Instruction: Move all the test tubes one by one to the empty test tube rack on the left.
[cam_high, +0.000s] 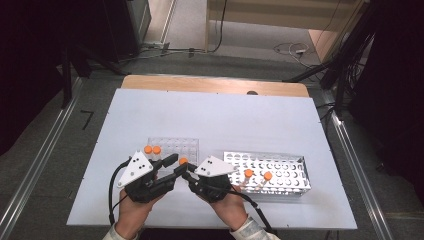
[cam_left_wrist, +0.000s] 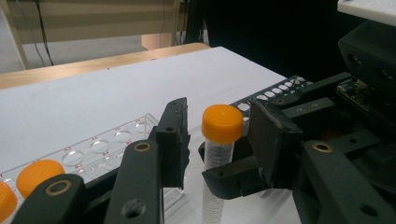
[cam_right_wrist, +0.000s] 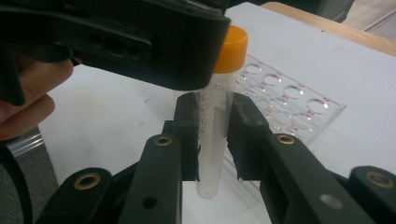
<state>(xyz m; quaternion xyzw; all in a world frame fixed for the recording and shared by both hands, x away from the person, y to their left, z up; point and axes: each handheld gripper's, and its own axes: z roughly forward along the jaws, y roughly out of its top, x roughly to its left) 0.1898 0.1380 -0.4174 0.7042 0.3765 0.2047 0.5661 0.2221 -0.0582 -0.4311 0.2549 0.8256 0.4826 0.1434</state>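
A clear tube with an orange cap (cam_right_wrist: 215, 116) stands upright above the white table, and my right gripper (cam_right_wrist: 212, 140) is shut on its body. My left gripper (cam_left_wrist: 219, 135) is open, its two pads flanking the tube's orange cap (cam_left_wrist: 222, 122) with a gap on the left side. In the high view both grippers meet at the table's front centre, left gripper (cam_high: 175, 165) against right gripper (cam_high: 188, 173), with the orange cap (cam_high: 183, 161) between them. Part of the left gripper hangs over the cap in the right gripper view.
A clear plastic rack (cam_high: 182, 146) lies just behind the grippers with two orange-capped tubes (cam_high: 152, 149) at its left end. A metal rack (cam_high: 285, 172) at the right holds two more tubes (cam_high: 258, 175). The white table top (cam_high: 215, 115) stretches beyond.
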